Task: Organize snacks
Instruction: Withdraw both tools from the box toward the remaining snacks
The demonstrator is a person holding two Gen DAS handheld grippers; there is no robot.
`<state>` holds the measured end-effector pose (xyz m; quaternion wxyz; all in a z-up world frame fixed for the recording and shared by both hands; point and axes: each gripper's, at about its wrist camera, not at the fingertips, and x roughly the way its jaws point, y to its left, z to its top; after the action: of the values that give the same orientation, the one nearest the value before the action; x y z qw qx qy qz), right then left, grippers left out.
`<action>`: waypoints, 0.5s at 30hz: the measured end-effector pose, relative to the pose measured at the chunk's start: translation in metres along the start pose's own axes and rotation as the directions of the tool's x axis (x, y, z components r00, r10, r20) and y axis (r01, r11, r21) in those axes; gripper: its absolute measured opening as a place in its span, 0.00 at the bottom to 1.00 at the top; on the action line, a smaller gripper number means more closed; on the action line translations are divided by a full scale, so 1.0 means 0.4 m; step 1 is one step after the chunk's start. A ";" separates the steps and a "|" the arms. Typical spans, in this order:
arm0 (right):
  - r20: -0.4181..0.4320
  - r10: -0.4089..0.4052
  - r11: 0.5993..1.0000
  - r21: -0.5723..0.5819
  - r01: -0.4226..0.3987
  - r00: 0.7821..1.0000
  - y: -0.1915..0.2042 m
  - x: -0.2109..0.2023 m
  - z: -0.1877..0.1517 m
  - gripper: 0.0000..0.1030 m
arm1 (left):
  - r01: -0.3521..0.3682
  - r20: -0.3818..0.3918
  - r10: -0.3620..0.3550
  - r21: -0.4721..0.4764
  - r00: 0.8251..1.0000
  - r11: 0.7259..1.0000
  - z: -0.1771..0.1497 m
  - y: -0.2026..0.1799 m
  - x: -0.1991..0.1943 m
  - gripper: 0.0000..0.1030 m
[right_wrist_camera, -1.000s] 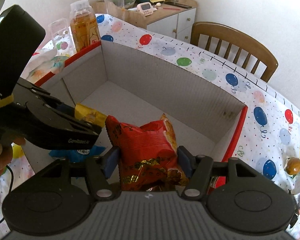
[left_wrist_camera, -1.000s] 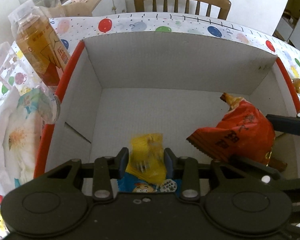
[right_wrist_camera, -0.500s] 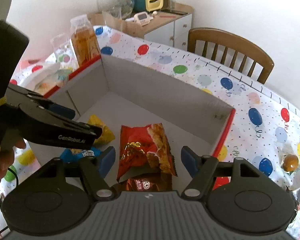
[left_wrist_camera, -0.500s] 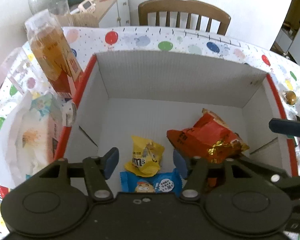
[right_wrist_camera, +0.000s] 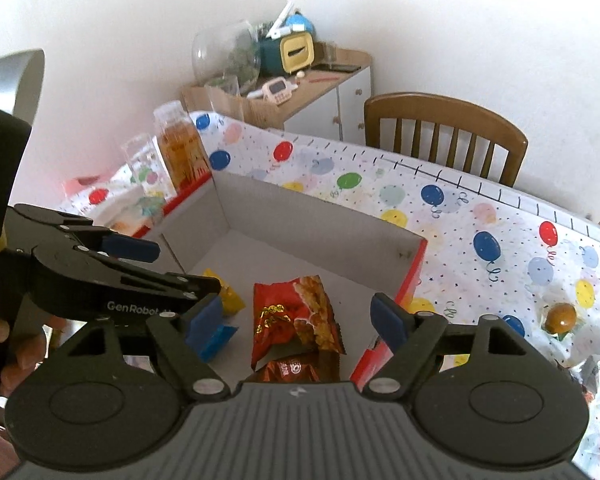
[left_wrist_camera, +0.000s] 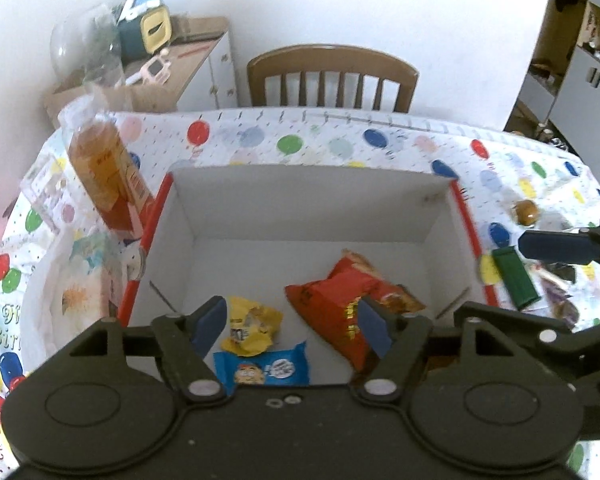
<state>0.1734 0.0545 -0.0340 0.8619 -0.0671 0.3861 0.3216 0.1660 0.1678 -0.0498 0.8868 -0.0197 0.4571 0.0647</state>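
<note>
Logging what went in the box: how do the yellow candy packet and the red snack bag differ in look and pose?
The yellow candy packet is small and crumpled; the red snack bag is clearly larger and smoother. The yellow packet lies near the box's left side, just behind a blue packet; the red bag lies right of centre, partly over a brown packet. Both rest loose on the box floor, with neither open gripper holding them.

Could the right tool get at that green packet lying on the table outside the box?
Probably yes. The right tool is open and empty, and the green packet lies flat on the tablecloth just past the box's red edge, on that tool's side, with nothing covering it.
</note>
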 end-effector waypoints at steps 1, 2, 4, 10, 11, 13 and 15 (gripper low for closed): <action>0.010 0.002 1.000 0.002 -0.002 1.000 -0.004 -0.013 -0.002 0.80 | 0.005 0.009 -0.005 0.005 1.000 1.000 0.000 -0.009 -0.010 0.73; 0.021 0.001 1.000 0.006 -0.001 1.000 -0.008 -0.027 -0.005 0.81 | 0.009 0.017 -0.010 0.009 1.000 1.000 -0.001 -0.017 -0.020 0.73; 0.038 0.003 1.000 0.018 -0.004 0.999 -0.017 -0.054 -0.010 0.81 | 0.020 0.029 -0.021 0.015 0.999 1.000 -0.001 -0.030 -0.036 0.74; 0.088 0.001 0.999 0.046 -0.005 0.996 -0.061 -0.136 -0.036 0.84 | 0.051 0.069 -0.054 0.043 0.996 0.998 -0.004 -0.081 -0.079 0.80; 0.097 -0.004 0.999 0.049 -0.001 0.995 -0.069 -0.150 -0.041 0.86 | 0.053 0.076 -0.057 0.051 0.995 0.997 -0.004 -0.092 -0.085 0.82; 0.116 -0.012 0.998 0.056 0.006 0.993 -0.085 -0.179 -0.056 0.90 | 0.060 0.094 -0.066 0.069 0.993 0.996 -0.005 -0.119 -0.098 0.84; 0.134 -0.020 0.998 0.063 0.012 0.991 -0.105 -0.208 -0.074 0.91 | 0.071 0.108 -0.081 0.087 0.991 0.994 -0.006 -0.145 -0.106 0.87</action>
<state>0.1393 -0.0308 -0.0012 0.8903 -0.0215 0.3361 0.3064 0.1474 0.1060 -0.0181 0.9128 0.0033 0.4083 0.0128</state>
